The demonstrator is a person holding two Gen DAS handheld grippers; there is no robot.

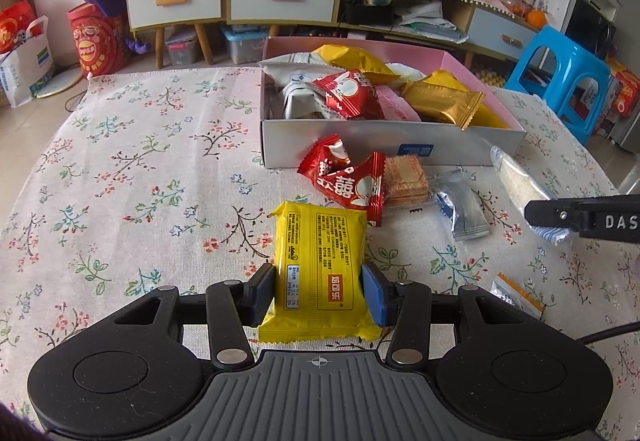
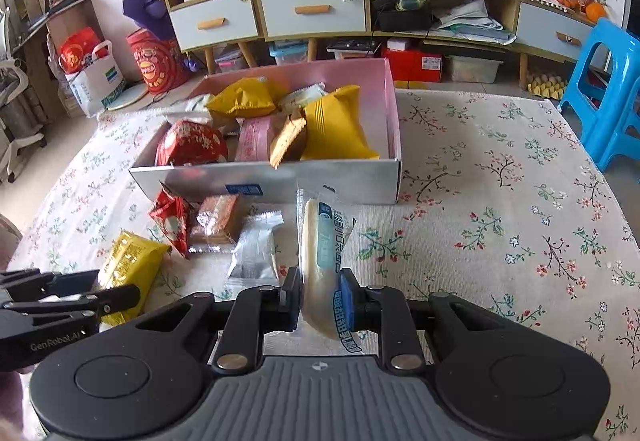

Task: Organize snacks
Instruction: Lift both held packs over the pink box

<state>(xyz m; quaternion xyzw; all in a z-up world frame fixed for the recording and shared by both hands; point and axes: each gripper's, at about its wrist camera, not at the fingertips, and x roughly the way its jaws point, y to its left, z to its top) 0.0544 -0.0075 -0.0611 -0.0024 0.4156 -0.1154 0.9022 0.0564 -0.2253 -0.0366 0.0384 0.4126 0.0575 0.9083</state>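
Observation:
My left gripper (image 1: 319, 291) is shut on a yellow snack packet (image 1: 321, 265) just above the floral tablecloth; it also shows in the right wrist view (image 2: 130, 261). My right gripper (image 2: 320, 301) is shut on a long clear-wrapped white cracker pack with blue print (image 2: 320, 249), held on edge; it shows at the right in the left wrist view (image 1: 520, 181). An open box (image 1: 390, 139) (image 2: 280, 177) with pink inner walls holds several gold, red, white and pink snacks. In front of it lie red packets (image 1: 348, 177), a cracker pack (image 1: 404, 177) and a silver packet (image 1: 466, 209).
A small packet (image 1: 516, 293) lies at the right of the cloth. The table edge is at the far side. Blue plastic stools (image 2: 608, 89) stand at the right. Cabinets and shelves (image 2: 256, 13) line the back wall.

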